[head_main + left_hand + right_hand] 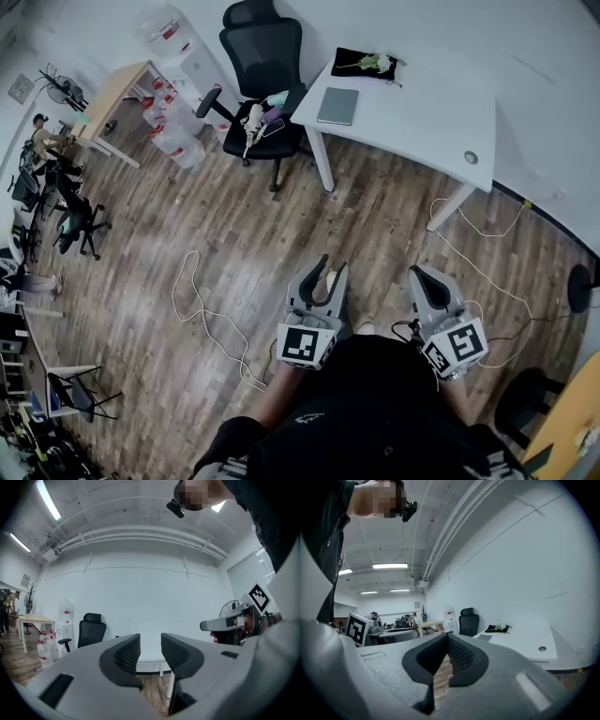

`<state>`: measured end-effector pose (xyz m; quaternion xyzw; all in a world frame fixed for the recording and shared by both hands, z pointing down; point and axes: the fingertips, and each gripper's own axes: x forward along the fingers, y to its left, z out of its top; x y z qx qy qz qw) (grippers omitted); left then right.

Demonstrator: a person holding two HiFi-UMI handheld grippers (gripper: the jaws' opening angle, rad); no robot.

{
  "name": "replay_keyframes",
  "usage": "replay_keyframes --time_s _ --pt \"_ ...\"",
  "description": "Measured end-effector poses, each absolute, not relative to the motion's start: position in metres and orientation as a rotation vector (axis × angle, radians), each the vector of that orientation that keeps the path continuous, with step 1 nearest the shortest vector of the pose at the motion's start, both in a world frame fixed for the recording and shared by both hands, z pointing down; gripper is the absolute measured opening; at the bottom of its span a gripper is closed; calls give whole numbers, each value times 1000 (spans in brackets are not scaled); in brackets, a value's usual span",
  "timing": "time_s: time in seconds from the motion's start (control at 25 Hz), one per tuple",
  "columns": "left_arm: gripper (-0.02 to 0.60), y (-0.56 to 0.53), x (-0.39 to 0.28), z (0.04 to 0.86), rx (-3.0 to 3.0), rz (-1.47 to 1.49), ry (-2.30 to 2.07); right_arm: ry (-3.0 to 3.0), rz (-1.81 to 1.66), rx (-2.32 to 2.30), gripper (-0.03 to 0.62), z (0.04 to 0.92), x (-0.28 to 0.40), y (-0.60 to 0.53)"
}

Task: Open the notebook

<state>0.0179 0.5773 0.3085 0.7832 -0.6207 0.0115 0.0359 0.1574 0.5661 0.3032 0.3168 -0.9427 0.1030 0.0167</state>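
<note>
White table with notebook sat well ahead of both claws, open wood floor between. Left gripper jaws apart, right gripper together, both empty.

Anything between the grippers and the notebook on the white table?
Nothing visible blocks it. The notebook lies closed at a corner of the white table, with bare tabletop around it. Between it and the left gripper and right gripper is only wood floor with loose cables. The office chair stands aside.
</note>
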Motion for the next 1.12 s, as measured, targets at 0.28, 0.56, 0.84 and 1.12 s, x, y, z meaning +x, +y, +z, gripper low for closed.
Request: replay_keyframes --time_s 0.28,0.56,0.84,1.12 --pt "138 521 0 299 2426 -60 -1898 -2899 346 990 5 309 138 521" --pt "135 463 -38 301 2417 -38 -1901 -2897 327 980 5 302 100 460" --pt "135 411 -76 299 2420 -55 -1886 -2897 324 1005 5 297 64 408" --pt "135 365 -119 298 2442 -74 -1863 -2885 319 1051 5 294 23 366"
